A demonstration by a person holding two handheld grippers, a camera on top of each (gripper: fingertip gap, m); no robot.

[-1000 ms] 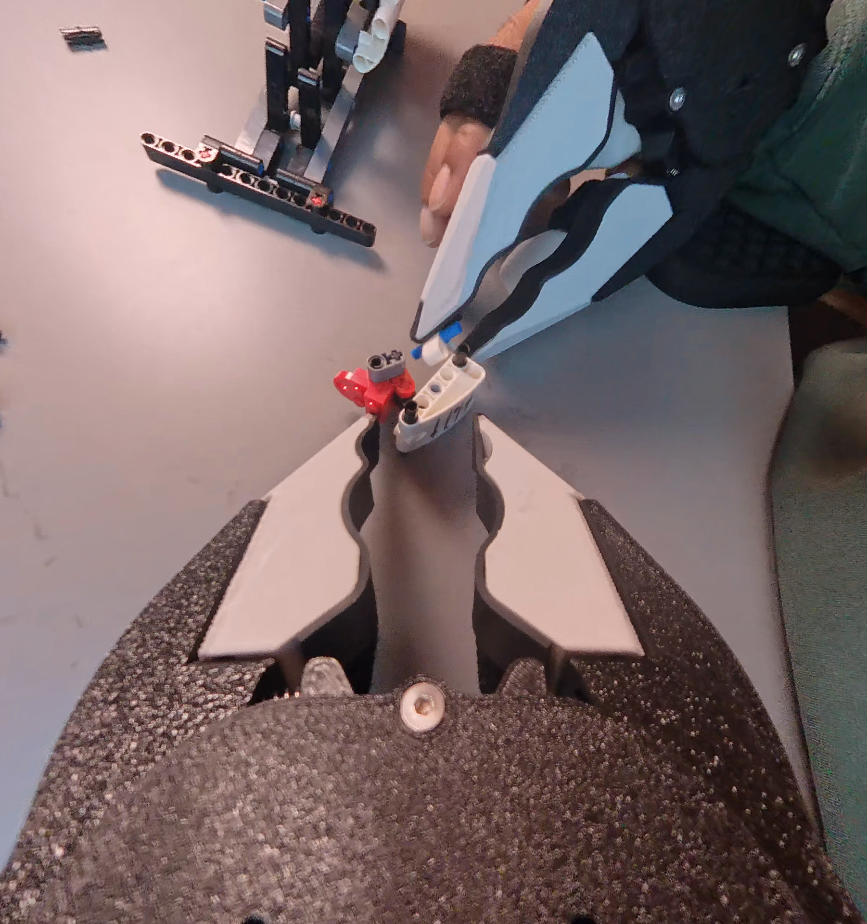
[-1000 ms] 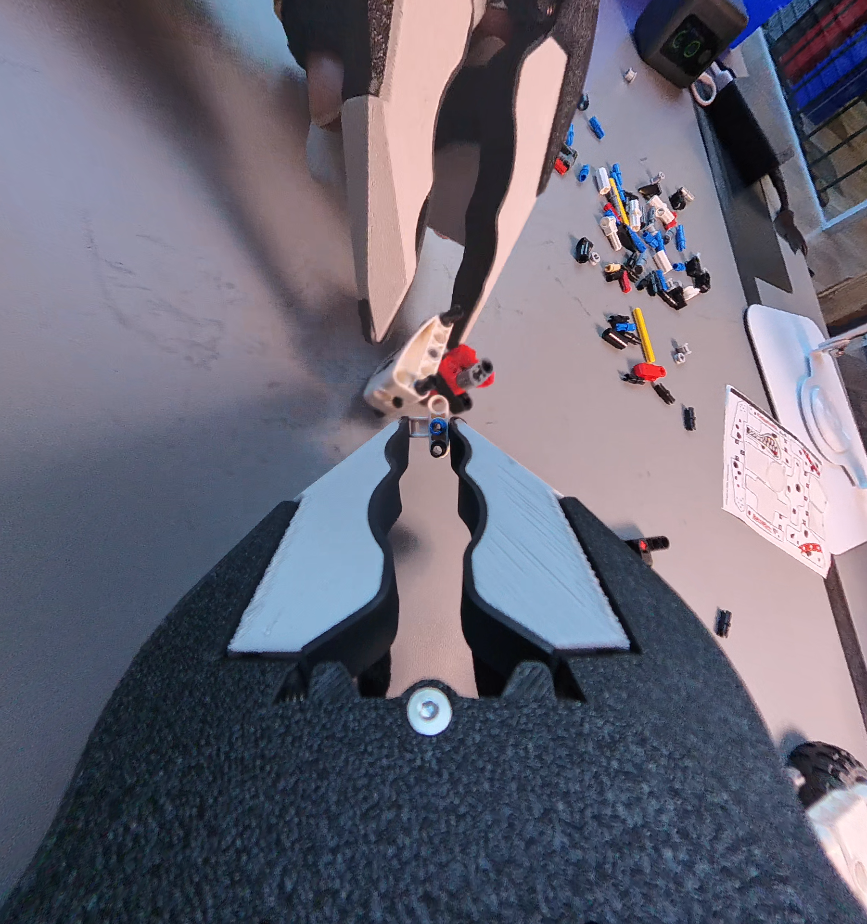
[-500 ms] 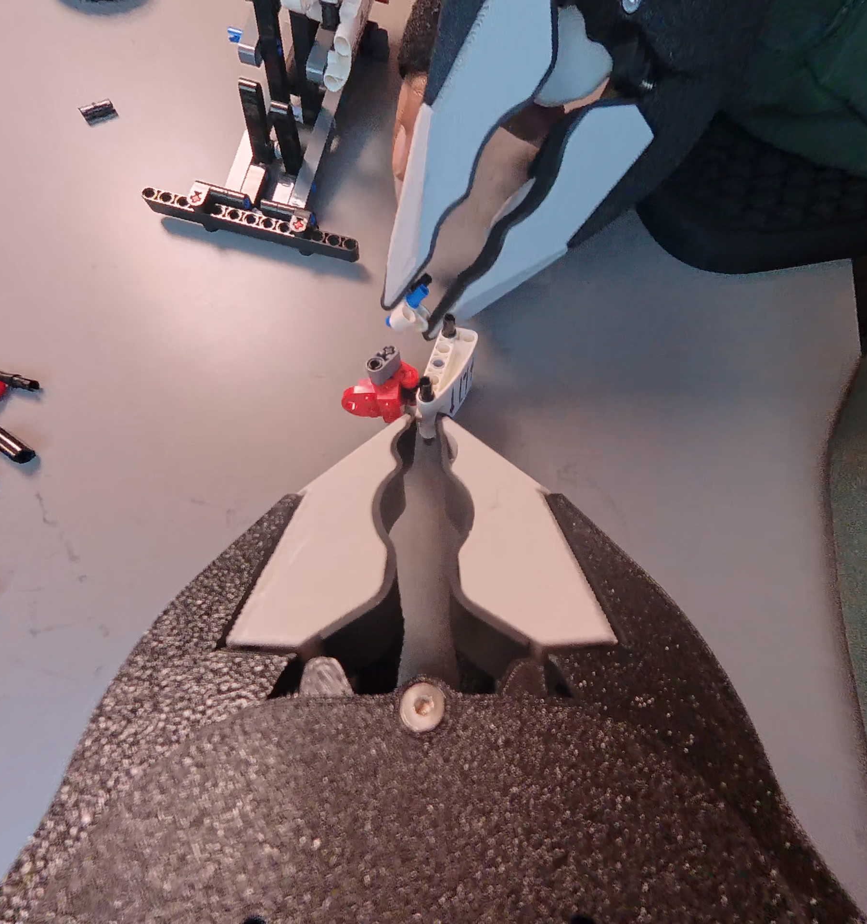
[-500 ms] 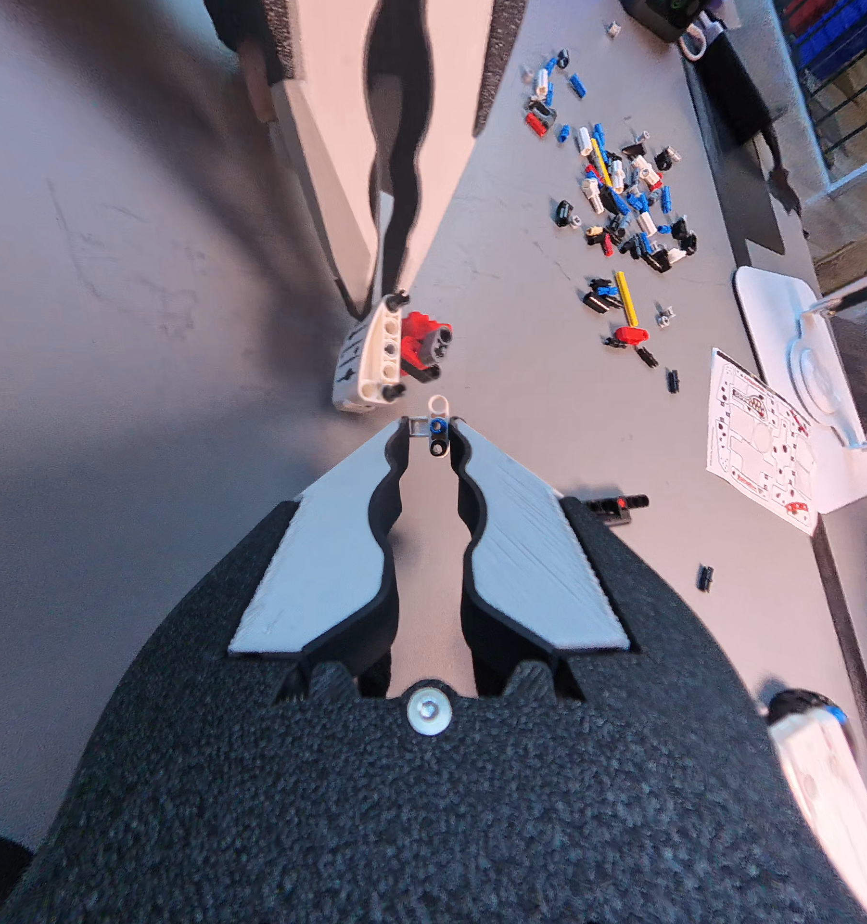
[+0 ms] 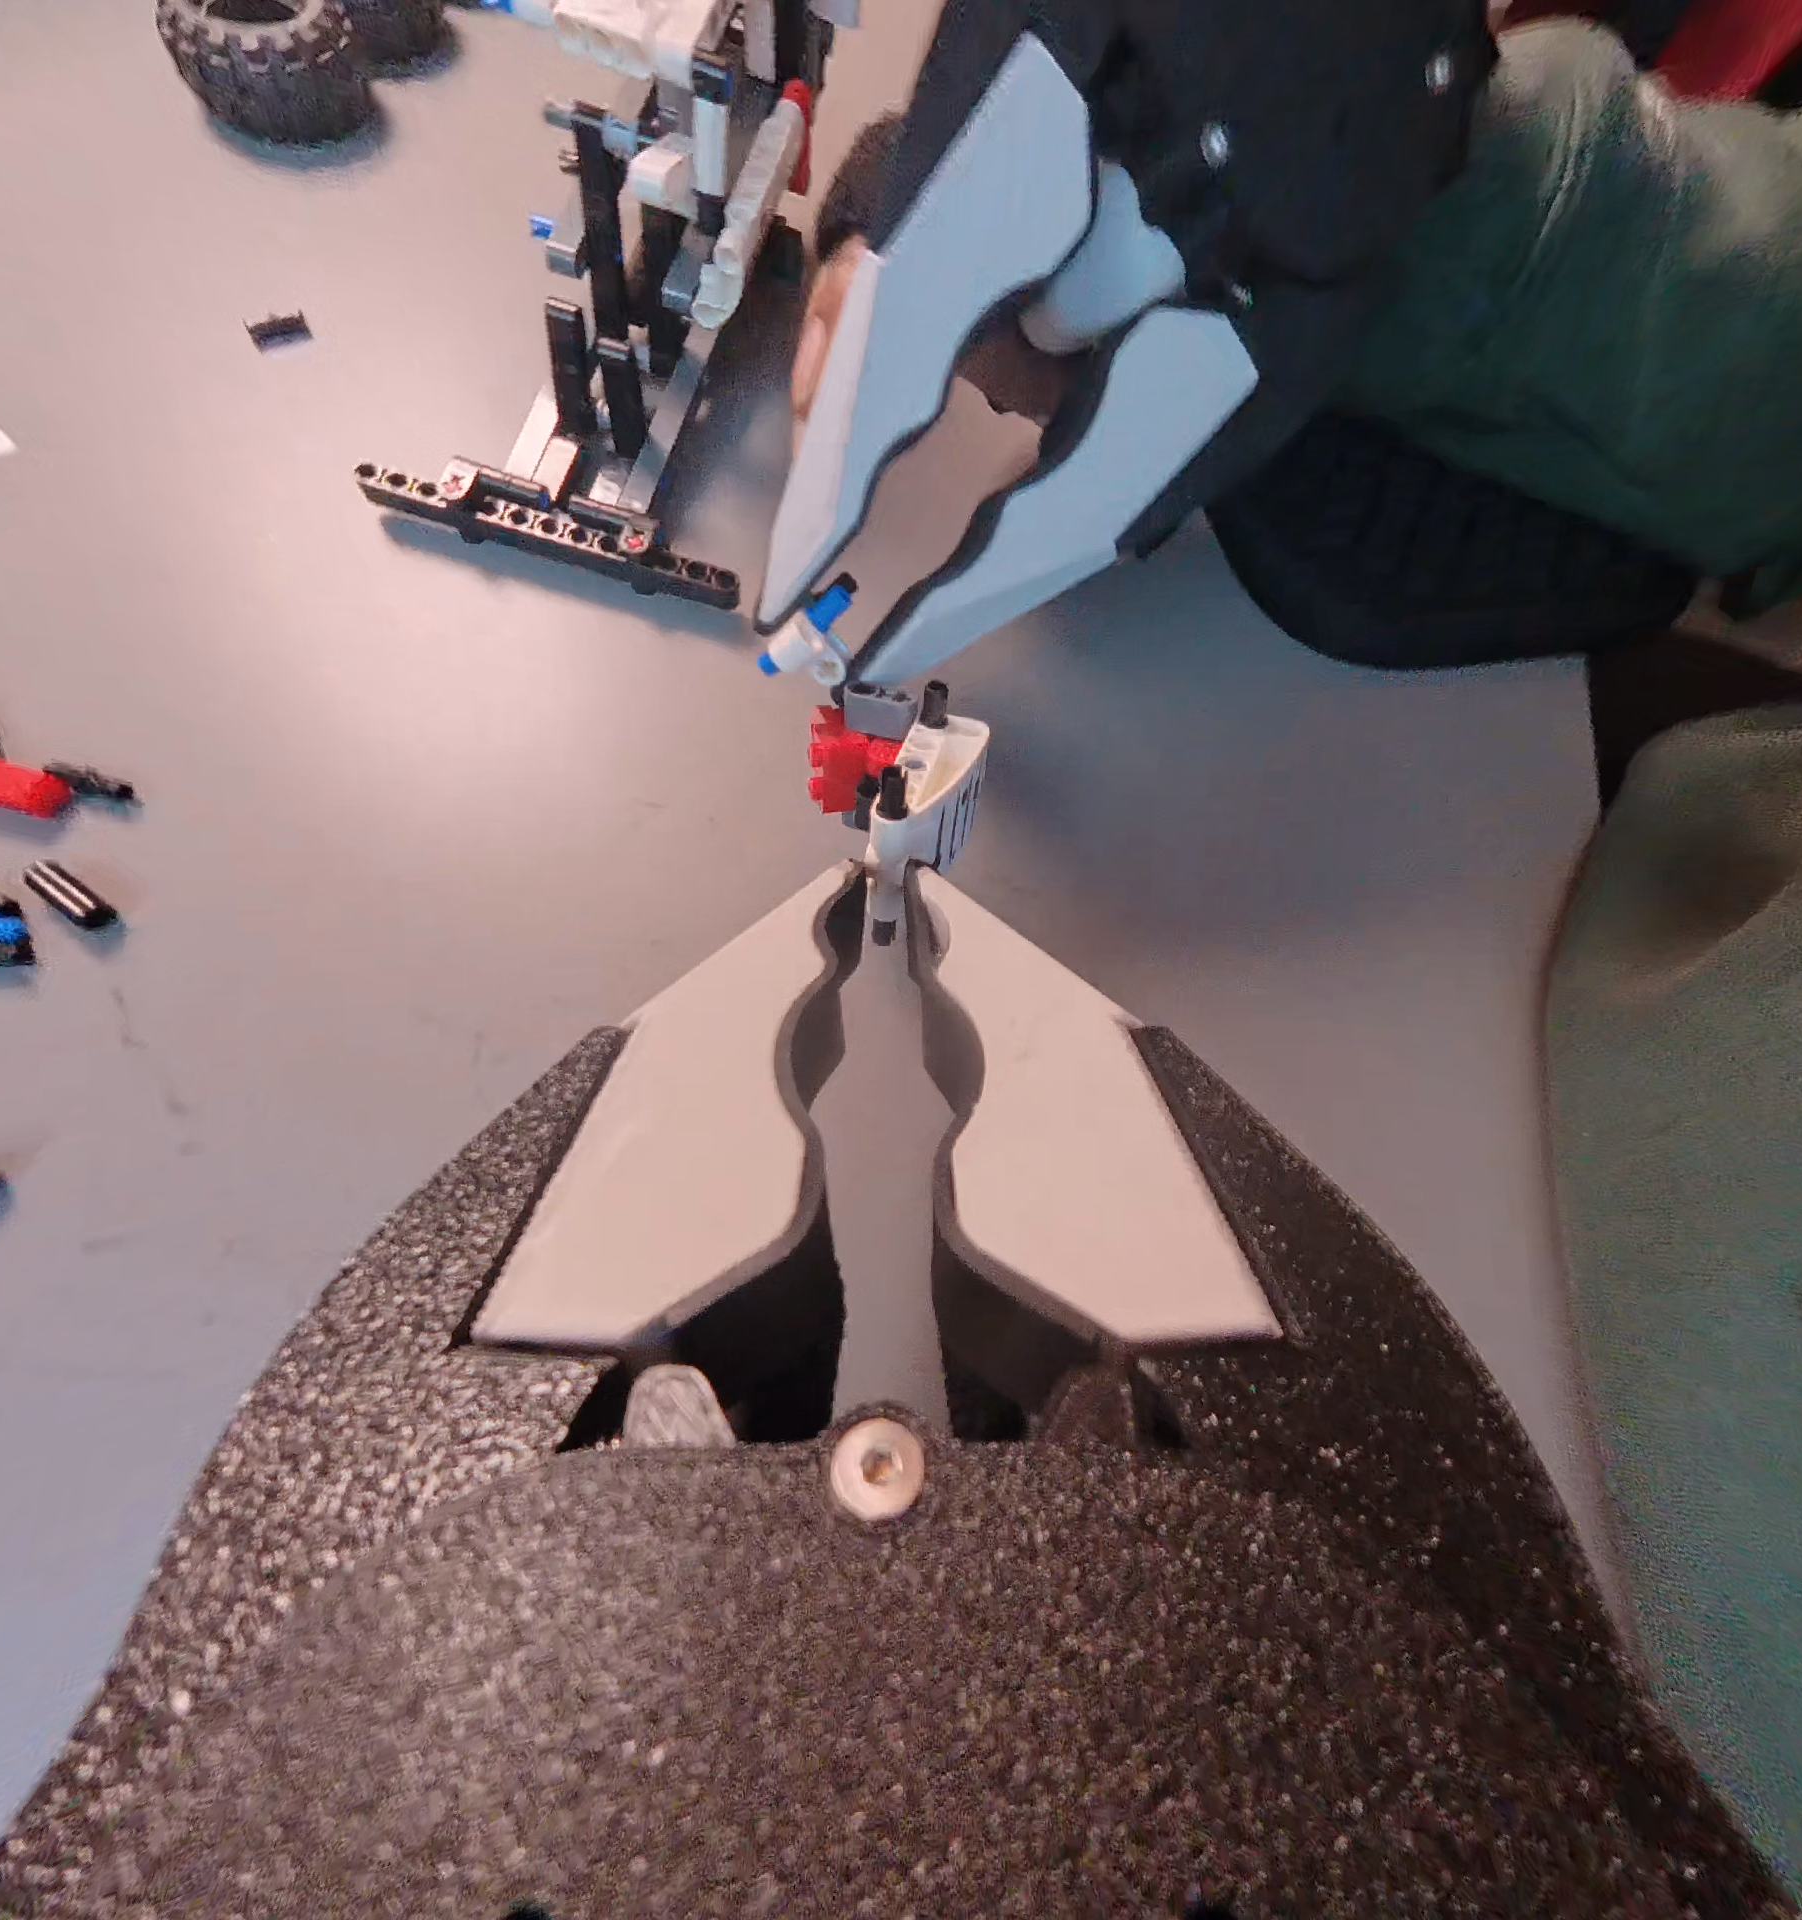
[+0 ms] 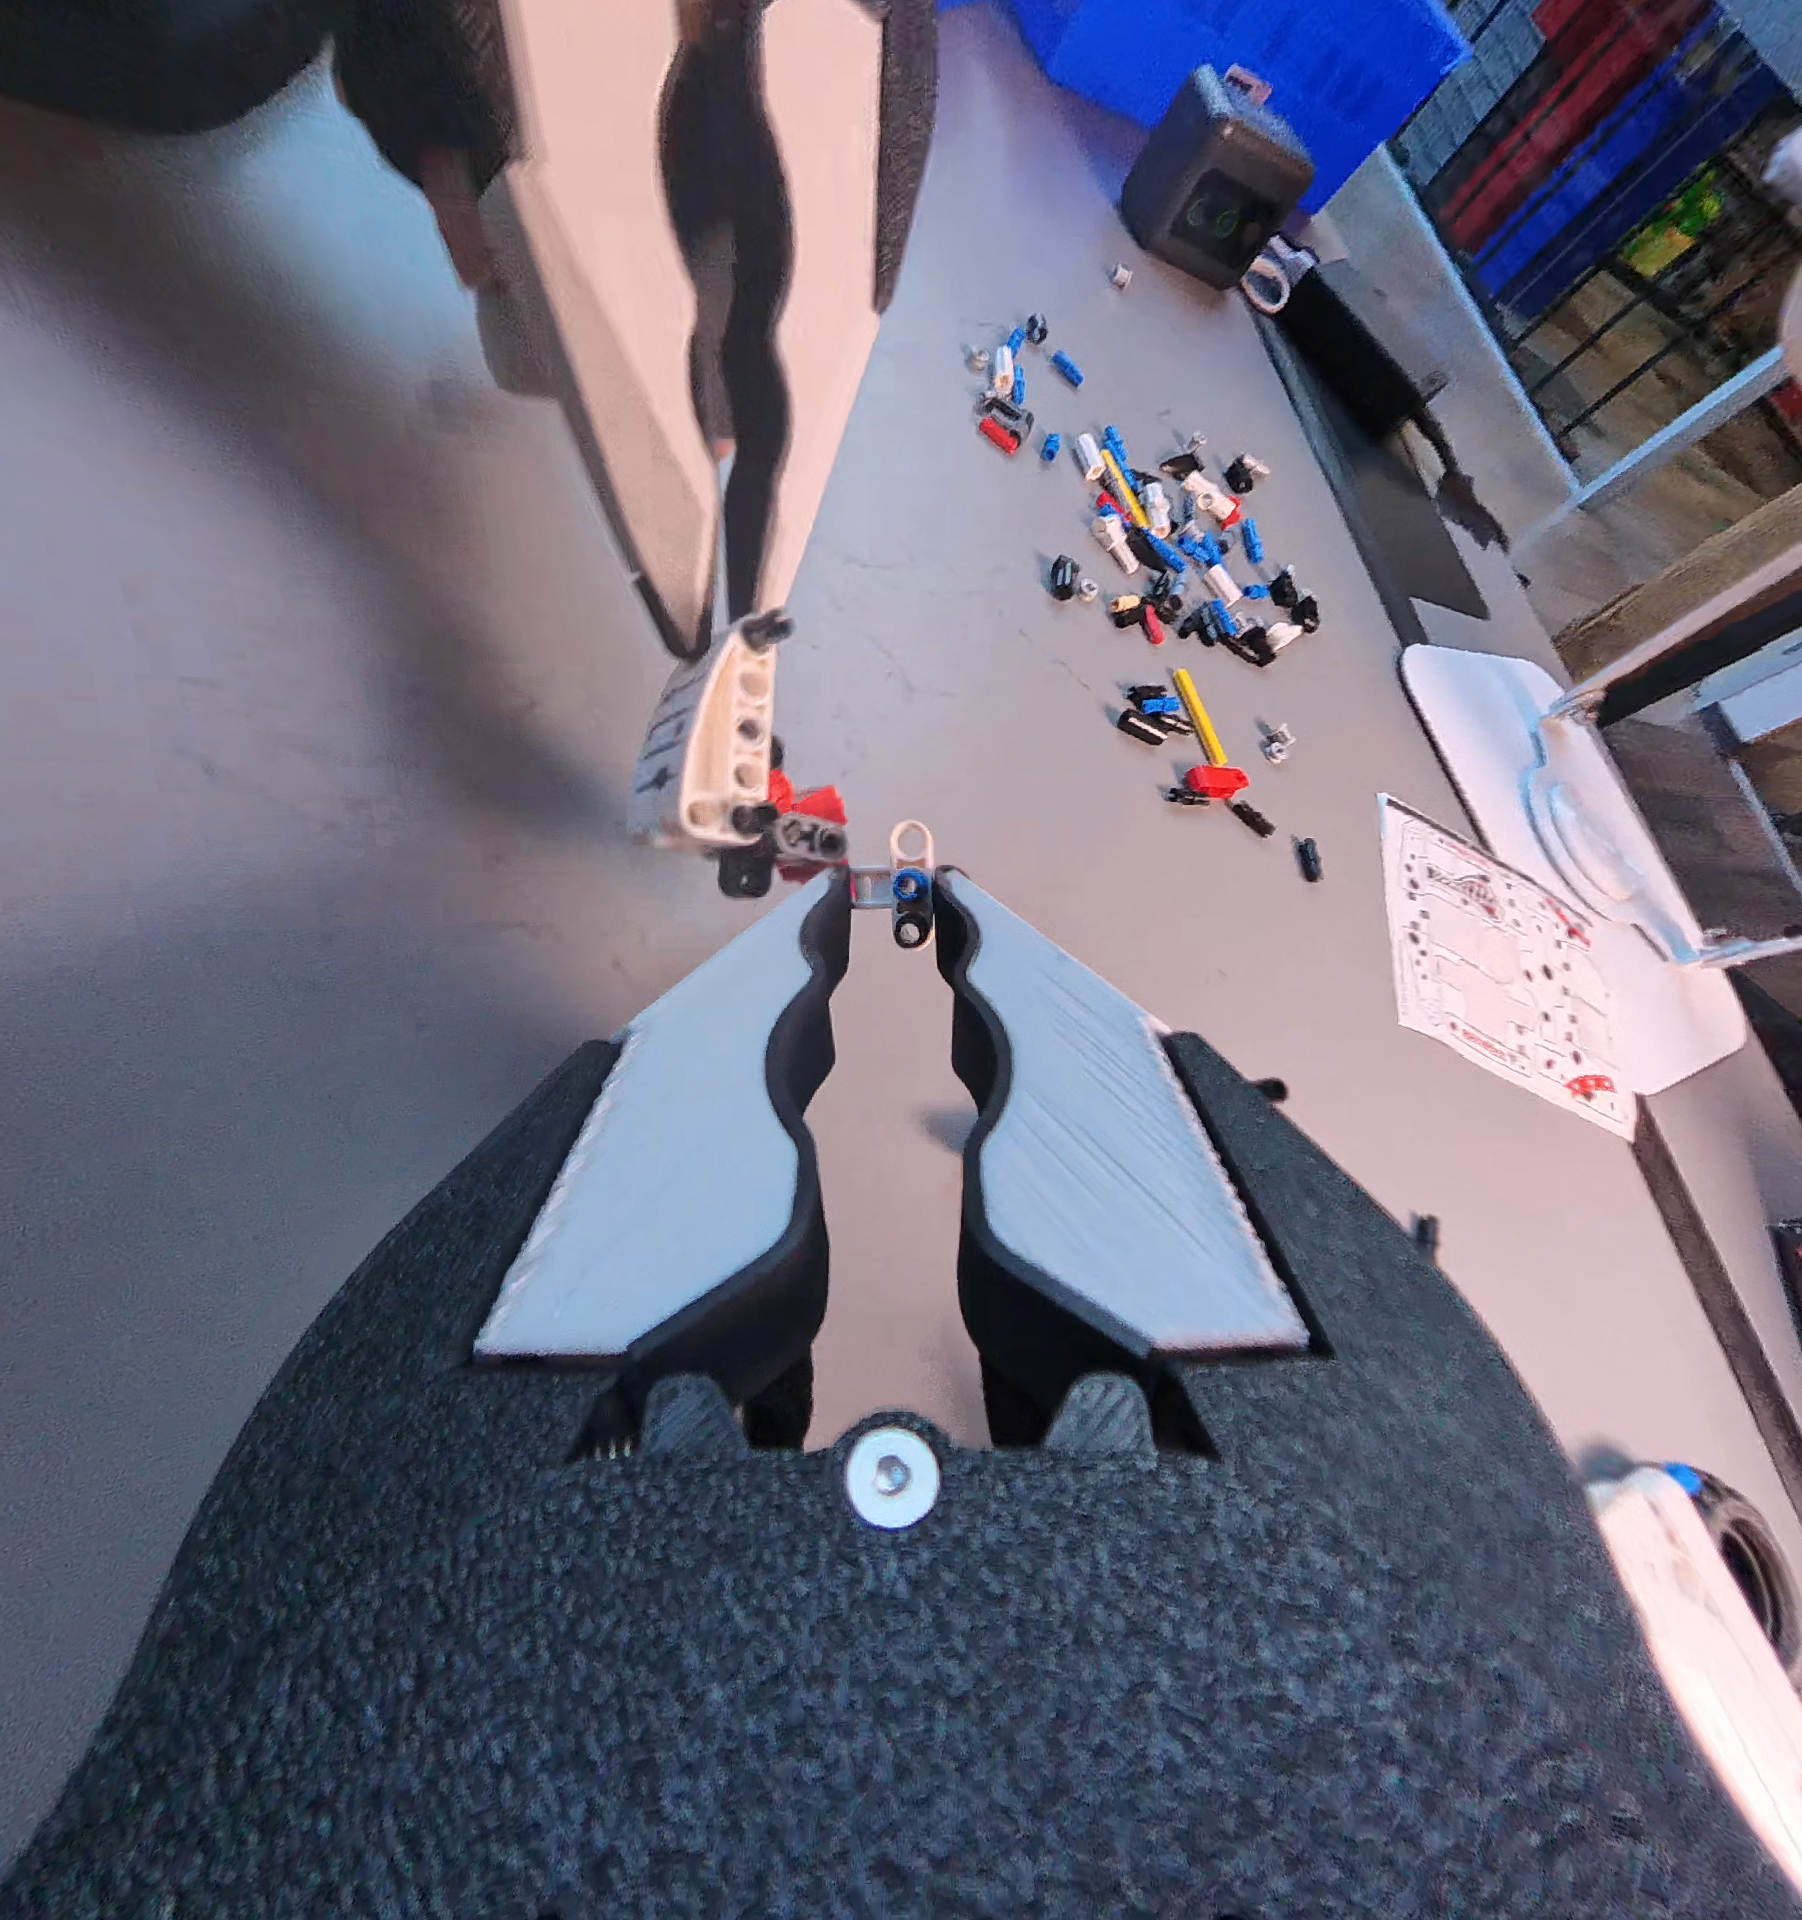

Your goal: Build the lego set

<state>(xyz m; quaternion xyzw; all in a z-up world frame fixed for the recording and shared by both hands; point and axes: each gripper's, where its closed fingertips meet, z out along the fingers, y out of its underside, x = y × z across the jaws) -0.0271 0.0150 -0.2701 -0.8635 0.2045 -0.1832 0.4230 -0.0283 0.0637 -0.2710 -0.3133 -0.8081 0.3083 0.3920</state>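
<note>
Desk [image 5: 377, 810], grey. Landmark: white curved panel sub-assembly [image 5: 933, 779] with red and grey blocks, held off the surface. Left of it: loose red, black and blue pins [image 5: 14, 831]; farther back and left, black-and-white chassis build [image 5: 627, 312]. Nearest to the lens: left gripper [image 5: 884, 883], fingers narrowed, pinching the panel's lower tip. Just above the panel: right gripper [image 6: 892, 883], fingers clamping a small white-and-blue connector [image 6: 907, 878]. Right of it: green sleeve [image 5: 1603, 343].

Even indoor light, fisheye edges, motion blur
</note>
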